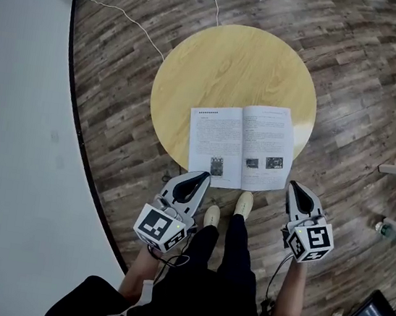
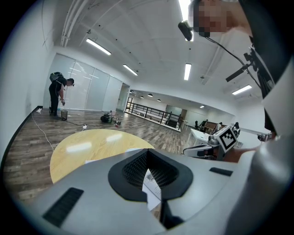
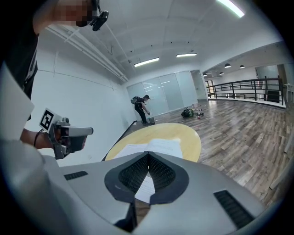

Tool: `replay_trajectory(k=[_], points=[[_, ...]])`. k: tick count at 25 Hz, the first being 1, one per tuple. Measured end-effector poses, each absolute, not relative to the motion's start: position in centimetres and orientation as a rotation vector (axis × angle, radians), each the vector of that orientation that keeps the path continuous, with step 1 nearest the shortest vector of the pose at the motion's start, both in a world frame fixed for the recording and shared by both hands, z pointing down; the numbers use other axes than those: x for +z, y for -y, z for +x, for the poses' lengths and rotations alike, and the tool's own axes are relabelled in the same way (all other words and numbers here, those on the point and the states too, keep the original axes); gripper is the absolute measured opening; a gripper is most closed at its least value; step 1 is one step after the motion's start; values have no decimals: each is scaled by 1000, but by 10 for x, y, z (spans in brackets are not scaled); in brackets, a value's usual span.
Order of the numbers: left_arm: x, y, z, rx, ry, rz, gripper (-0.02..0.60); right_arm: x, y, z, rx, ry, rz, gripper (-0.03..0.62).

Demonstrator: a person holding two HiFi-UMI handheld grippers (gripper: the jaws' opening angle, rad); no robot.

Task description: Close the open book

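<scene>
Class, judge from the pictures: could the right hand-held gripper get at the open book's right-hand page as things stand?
Probably yes. The right hand-held gripper hangs just off the near right corner of the open book, with nothing between them; its jaws are shut.

One open book, one round table, two grippers, two shoes

Table glossy pale wood; book matt paper; floor perhaps laminate.

Left gripper, right gripper (fingers together) tilt slightly down.
</scene>
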State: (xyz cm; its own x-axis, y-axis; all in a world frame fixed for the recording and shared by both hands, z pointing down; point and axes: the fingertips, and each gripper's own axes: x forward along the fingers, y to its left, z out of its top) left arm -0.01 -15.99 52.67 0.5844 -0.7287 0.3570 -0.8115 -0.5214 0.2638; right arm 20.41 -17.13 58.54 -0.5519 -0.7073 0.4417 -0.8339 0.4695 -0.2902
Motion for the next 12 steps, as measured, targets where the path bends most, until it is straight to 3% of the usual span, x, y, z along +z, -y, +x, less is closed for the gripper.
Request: replay_trajectory(k=[12], points=[[520, 159, -1, 277, 1251, 2428, -2, 659, 199, 205, 810, 2355, 1276, 2]])
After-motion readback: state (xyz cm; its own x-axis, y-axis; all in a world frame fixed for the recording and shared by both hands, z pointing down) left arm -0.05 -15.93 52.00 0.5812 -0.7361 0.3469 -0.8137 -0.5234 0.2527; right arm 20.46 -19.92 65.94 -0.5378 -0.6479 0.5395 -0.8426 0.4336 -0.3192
